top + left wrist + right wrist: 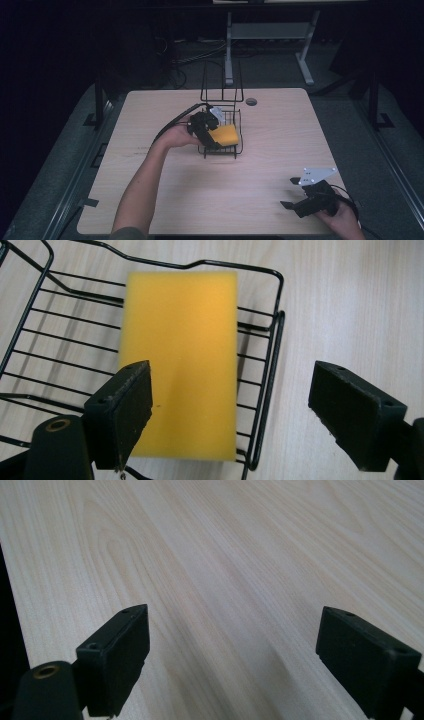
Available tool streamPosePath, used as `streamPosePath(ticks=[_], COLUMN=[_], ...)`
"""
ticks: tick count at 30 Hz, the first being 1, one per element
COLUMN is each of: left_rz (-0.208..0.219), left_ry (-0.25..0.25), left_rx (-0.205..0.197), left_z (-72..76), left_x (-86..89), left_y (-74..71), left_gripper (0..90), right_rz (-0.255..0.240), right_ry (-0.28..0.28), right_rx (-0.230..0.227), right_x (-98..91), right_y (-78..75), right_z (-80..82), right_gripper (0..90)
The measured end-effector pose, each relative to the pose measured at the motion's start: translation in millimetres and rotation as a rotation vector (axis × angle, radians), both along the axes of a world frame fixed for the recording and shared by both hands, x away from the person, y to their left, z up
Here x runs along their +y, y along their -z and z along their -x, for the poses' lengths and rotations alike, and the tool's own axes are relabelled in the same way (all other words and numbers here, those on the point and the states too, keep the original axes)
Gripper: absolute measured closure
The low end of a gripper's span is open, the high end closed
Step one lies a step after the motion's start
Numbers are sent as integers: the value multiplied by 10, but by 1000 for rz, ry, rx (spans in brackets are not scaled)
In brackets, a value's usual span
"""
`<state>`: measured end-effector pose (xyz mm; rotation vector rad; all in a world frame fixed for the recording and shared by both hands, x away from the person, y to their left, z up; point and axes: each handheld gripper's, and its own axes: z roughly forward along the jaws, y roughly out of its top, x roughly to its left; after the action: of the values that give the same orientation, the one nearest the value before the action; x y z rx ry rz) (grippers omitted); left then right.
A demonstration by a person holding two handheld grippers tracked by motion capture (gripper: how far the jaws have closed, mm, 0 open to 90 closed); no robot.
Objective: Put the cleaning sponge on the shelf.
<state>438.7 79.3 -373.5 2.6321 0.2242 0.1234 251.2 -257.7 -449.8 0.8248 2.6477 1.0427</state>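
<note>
Altogether, one yellow sponge (179, 360) and one black wire basket (270, 370) sit on the light wooden table (270, 150), and two handheld grippers work over it. No brand, label or writing can be read on the sponge, the basket or the grippers.

The sponge is a plain rectangular block lying flat on the basket's wire floor, reaching from near one rim toward the opposite rim. In the high view it shows as a yellow patch (224, 135) inside the basket (239, 131), which stands a little behind the table's middle with its tall wire back rising on the far side.

The left gripper (230, 405) hangs just above the basket with its jaws spread wide and holding nothing; one jaw is over the sponge's near edge, the other out past the basket's rim over bare table. In the high view the left hand (176, 136) comes in from the lower left, forearm stretched diagonally across the table, the gripper (206, 131) tipped down into the basket.

The right gripper (294, 192) rests low at the table's near right corner, held in the right hand (345, 215) and pointing left. Its jaws are likewise wide apart and empty over bare wood (235, 650).
</note>
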Motion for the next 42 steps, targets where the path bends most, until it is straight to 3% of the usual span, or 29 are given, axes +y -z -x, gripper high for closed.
streamPosePath(ticks=[5, 14, 42], left_rz=[13, 14, 37], left_ry=[10, 25, 0], left_rx=[-3, -10, -19], left_z=[67, 217, 588], left_x=[18, 51, 335], left_y=[-38, 23, 117], left_gripper=[173, 173, 173], right_rz=[0, 3, 13], right_ry=[0, -1, -10], right_rx=[1, -5, 3], right_x=[-1, -7, 17], right_y=[-1, -1, 9], right_z=[-1, -5, -12], right_gripper=[136, 136, 137])
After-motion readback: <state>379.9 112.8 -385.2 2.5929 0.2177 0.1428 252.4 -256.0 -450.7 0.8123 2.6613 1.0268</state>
